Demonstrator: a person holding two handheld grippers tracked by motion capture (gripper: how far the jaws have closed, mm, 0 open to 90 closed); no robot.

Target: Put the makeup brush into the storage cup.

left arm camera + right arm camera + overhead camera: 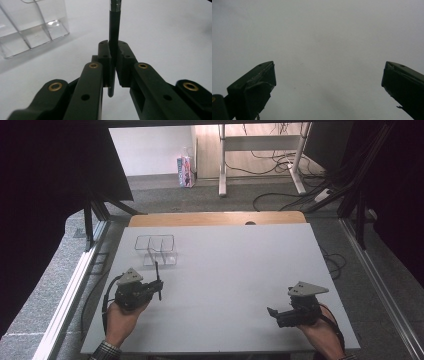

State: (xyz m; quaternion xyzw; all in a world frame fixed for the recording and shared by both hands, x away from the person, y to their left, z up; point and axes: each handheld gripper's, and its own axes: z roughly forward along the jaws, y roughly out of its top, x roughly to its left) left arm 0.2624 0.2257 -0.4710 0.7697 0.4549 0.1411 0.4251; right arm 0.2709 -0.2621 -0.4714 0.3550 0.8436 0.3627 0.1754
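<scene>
The left hand-held gripper (156, 287) is seen pressed together on one dark pen (157, 280), which is pinched between its two pads and stands roughly upright in the grip. In the left gripper view the pen (113, 37) is clamped at its lower part, its rounded end poking out below the pads and its shaft rising above them to a silver band near the top edge of the view. The pen is carried above the near left part of the white tabletop (235, 270), just in front of one clear plastic organiser (156, 249), from which it is held apart. Two compartments can be counted in the organiser (32, 30), divided by a transparent wall. The right hand-held gripper (274, 314) is held over the near right part of the tabletop, well apart from the pen; its jaws are spread wide and nothing is found between them. Two hand-held grippers are counted, one in each hand.
</scene>
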